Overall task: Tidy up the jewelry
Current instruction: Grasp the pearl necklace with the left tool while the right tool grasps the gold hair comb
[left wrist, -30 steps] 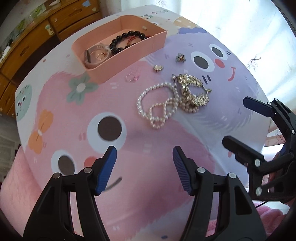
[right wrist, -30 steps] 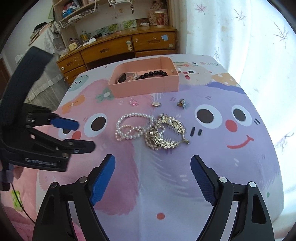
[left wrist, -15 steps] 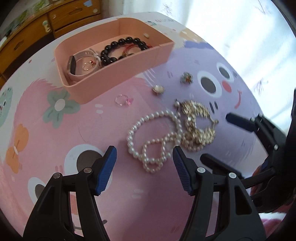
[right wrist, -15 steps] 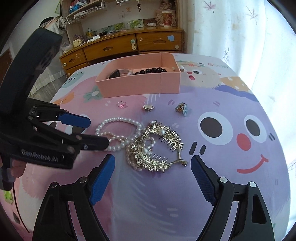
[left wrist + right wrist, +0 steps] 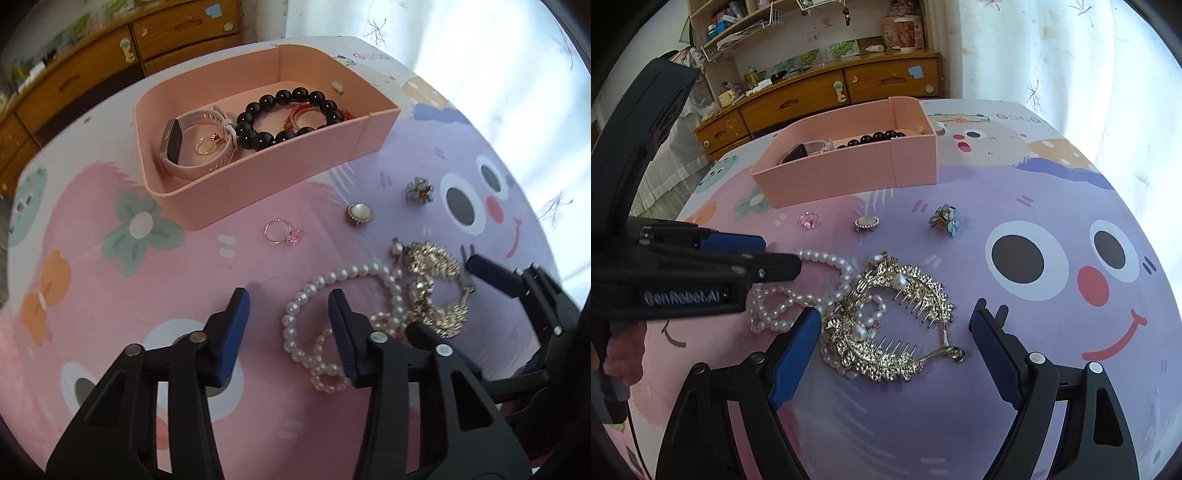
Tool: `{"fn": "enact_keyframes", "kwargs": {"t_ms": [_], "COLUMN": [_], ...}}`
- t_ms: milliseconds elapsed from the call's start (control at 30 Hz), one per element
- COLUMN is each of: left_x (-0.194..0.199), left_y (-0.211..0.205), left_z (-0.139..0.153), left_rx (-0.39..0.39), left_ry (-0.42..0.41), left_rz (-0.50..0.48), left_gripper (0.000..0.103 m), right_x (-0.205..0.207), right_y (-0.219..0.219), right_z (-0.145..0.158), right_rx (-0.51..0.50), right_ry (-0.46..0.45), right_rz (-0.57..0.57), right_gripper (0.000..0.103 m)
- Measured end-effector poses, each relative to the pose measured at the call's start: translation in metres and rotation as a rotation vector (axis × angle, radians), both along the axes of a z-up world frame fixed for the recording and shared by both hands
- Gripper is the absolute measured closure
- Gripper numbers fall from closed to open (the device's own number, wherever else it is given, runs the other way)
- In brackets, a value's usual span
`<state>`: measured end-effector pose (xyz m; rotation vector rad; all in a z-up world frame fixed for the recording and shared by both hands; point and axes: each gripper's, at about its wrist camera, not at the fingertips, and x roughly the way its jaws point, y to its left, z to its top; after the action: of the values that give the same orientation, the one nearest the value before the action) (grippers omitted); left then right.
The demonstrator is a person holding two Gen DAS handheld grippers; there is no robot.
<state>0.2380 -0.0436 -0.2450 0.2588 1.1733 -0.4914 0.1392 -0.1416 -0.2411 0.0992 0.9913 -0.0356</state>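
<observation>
Right gripper released, straddling gold hair comb on table; left gripper released over pearl necklace. Approach step; next: clamp comb, carry to pink box.

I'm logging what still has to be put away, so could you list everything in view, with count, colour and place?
Rectangular plastic tray: 1, pink, far side of the table.
Smartwatch with a pale strap: 1, pinkish white, in the tray's left end.
Thin ring with a red stone: 1, inside the watch loop.
Round-bead bracelet: 1, black, in the tray.
Cord bracelet: 1, red, inside the bead bracelet.
Ring with a pink stone: 1, silver, on the table in front of the tray.
Oval pearl brooch: 1, white and gold, right of that ring.
Flower-shaped brooch: 1, pale blue, farther right.
Pearl strand: 1, white, tangled with the comb.
Leaf-pattern hair comb: 1, gold.
Cartoon-print tablecloth: 1, pink and purple.
Wooden dresser: 1, brown, behind the table.
Left gripper: open, over the pearls.
Right gripper: open, around the comb.
</observation>
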Motion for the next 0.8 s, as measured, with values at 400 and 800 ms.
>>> {"fn": "enact_keyframes", "kwargs": {"t_ms": [400, 800], "left_x": [-0.006, -0.009], "left_y": [-0.001, 0.02], "left_z": [0.0, 0.019], "left_rx": [0.008, -0.04], "left_ry": [-0.006, 0.034], "left_rz": [-0.022, 0.014], "left_gripper": [0.096, 0.098], "right_x": [-0.003, -0.012], "right_y": [0.003, -0.003], "right_z": [0.001, 0.012], "right_rx": [-0.012, 0.028], "right_ry": [0.006, 0.027], "right_rz": [0.012, -0.022], "right_gripper": [0.032, 0.032]}}
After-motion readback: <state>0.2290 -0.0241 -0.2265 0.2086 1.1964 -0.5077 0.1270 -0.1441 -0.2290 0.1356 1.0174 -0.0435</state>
